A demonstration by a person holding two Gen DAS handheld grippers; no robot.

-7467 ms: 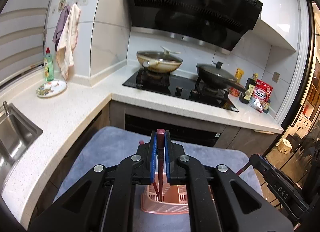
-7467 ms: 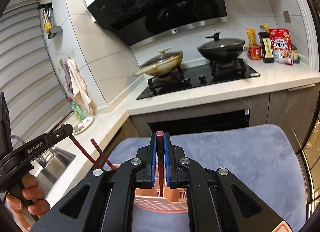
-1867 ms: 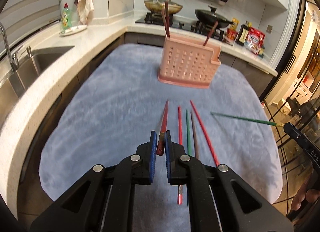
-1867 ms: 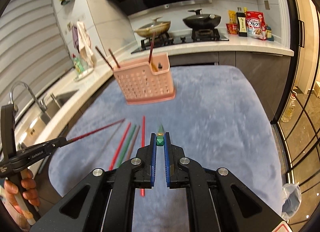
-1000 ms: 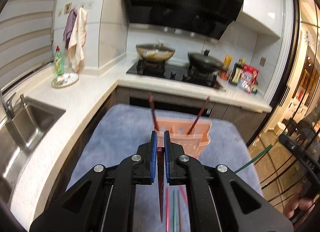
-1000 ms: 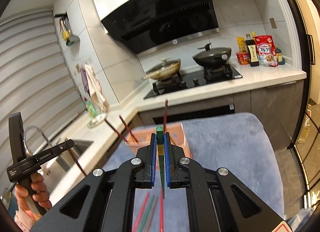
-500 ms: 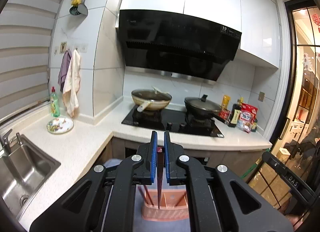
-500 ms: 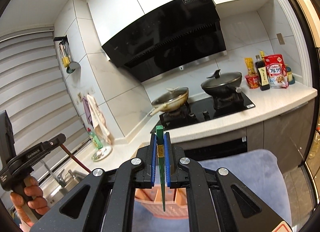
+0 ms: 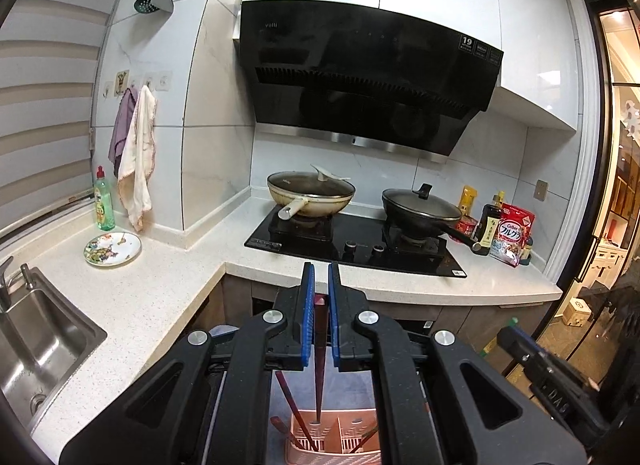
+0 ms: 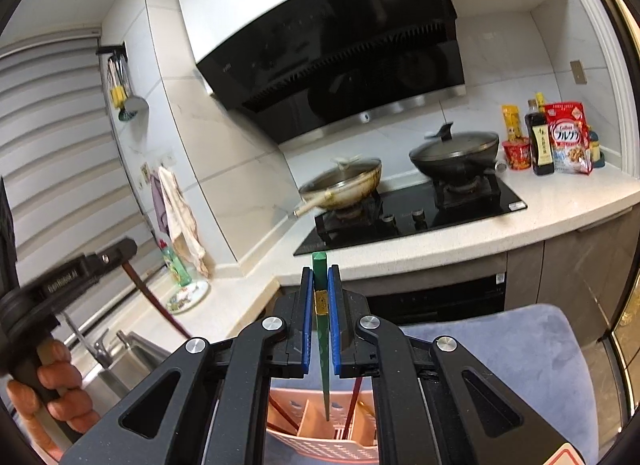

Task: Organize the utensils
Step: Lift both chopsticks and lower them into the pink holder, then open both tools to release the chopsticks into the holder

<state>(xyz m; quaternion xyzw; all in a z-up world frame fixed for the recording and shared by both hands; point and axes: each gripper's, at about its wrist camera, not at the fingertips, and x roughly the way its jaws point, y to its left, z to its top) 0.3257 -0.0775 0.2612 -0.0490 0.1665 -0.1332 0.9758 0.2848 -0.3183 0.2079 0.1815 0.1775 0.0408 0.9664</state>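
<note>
Plastic, pink and perforated, the slotted utensil basket (image 9: 334,439) stands on the grey-blue plush cloth (image 10: 532,349) that covers the surface, directly beneath both tools. Its lower half is cut off by the frame edge in both views, and thin dividers split it into compartments; how many there are cannot be told.

The left hand-held gripper (image 9: 318,307) has its blue-padded fingers closed on one slim dark red chopstick (image 9: 319,377), which hangs upright with its tapered tip just above, or just inside, the basket's left compartment; which of the two cannot be told. The right hand-held gripper (image 10: 321,303) clamps one green chopstick with a gold band (image 10: 322,329), square at the top and narrowing to a point that reaches down into the basket near a divider.

Standing tilted in the basket are at least three more dark reddish sticks, two leaning left (image 9: 289,405) and one on the right (image 9: 366,437), partly hidden by the black arms.

In the right wrist view the person's left hand (image 10: 60,393) grips the other tool's handle at the left edge, blurred.

Behind, two lidded pans sit on the glossy black hob: one cream wok (image 9: 310,195) and one black pan (image 9: 422,212).
</note>
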